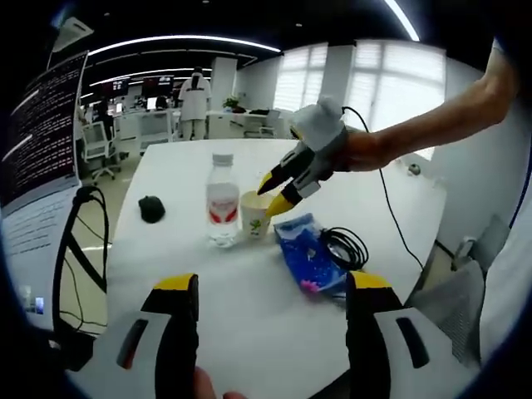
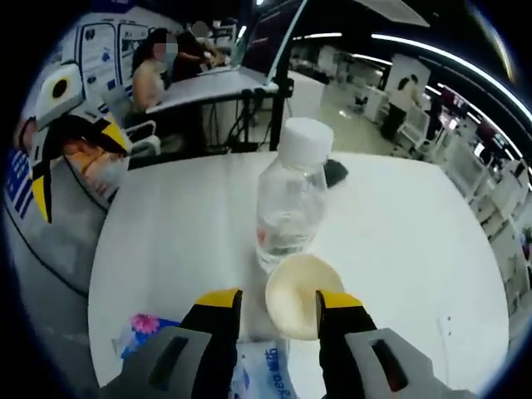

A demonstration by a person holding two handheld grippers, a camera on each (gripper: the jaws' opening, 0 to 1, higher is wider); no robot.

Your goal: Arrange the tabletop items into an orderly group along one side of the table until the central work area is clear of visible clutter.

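Far beyond the left claw a person in white stands among desks; a text-filled screen (dark, tilted) hangs to its left, window blinds to its right.

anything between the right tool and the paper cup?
Nothing visible. The right tool is already at the paper cup, one jaw either side of its rim. The water bottle stands just beyond the cup, not between them.
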